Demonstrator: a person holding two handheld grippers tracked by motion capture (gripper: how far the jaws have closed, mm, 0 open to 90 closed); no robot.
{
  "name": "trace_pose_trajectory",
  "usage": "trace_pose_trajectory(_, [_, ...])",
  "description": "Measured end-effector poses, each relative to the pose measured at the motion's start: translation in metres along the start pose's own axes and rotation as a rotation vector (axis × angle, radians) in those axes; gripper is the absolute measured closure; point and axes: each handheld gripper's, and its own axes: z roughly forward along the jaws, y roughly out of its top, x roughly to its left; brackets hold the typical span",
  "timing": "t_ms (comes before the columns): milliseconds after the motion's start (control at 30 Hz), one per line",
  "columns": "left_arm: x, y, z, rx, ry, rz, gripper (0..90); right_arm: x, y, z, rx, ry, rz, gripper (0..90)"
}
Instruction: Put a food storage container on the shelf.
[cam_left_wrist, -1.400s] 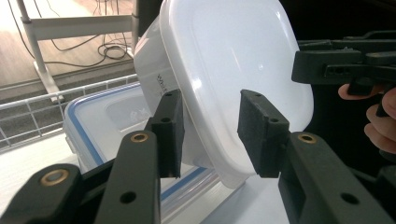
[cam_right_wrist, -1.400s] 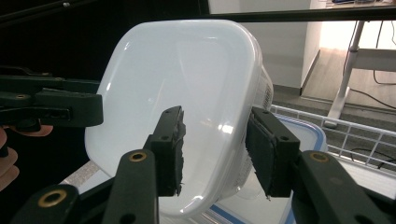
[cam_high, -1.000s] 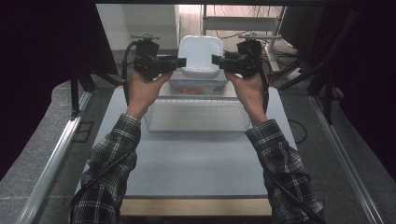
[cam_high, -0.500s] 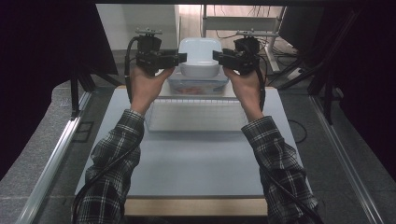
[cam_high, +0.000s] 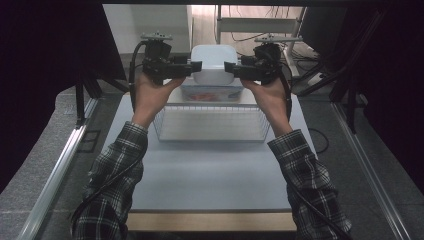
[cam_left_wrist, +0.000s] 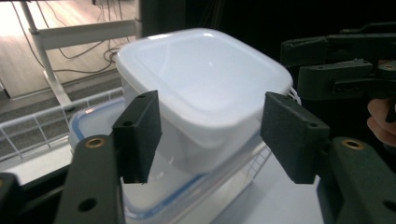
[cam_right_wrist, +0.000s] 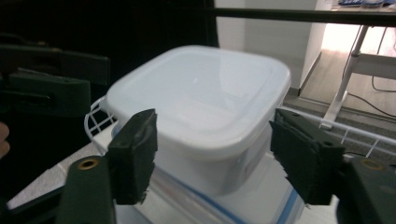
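A white lidded container sits on top of a clear container with a blue-rimmed lid, at the far end of a white wire basket. My left gripper reaches the white container from its left, and my right gripper from its right. In the left gripper view the white container lies between the open jaws of the left gripper. In the right gripper view the right gripper straddles the same container, jaws spread wide. The opposite gripper shows behind the container in each view.
The basket stands on a pale grey table with a wooden front edge. A metal rail runs along the left. Desk legs and cables lie beyond the table's far end, with dark curtains on both sides.
Both hands have shifted only slightly around the white container. The jaws stay open on either side of it, and the container has not visibly moved.
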Motion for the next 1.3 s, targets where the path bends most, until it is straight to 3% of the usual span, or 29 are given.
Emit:
trace_pose_trajectory(267, [-0.005, -0.023, -0.006, 0.046, -0.028, 0.035, 20.5, 0.003, -0.024, -0.003, 0.036, 0.006, -0.065, 14.1])
trace_pose_trajectory(733, [-0.015, -0.065, -0.005, 0.081, -0.079, 0.068, 9.7, 0.008, -0.063, -0.015, 0.05, 0.05, -0.092, 8.6])
trace_pose_trajectory(833, [-0.016, -0.07, -0.006, 0.081, -0.082, 0.074, 7.5, 0.008, -0.068, -0.017, 0.049, 0.053, -0.091, 8.2])
trace_pose_trajectory(1000, [-0.024, -0.086, -0.006, 0.089, -0.06, 0.123, 5.5, 0.01, -0.083, -0.022, 0.06, 0.069, -0.092, 7.5])
trace_pose_trajectory(1300, [-0.03, -0.105, -0.006, 0.096, -0.083, 0.13, 5.5, 0.013, -0.099, -0.029, 0.072, 0.087, -0.101, 6.9])
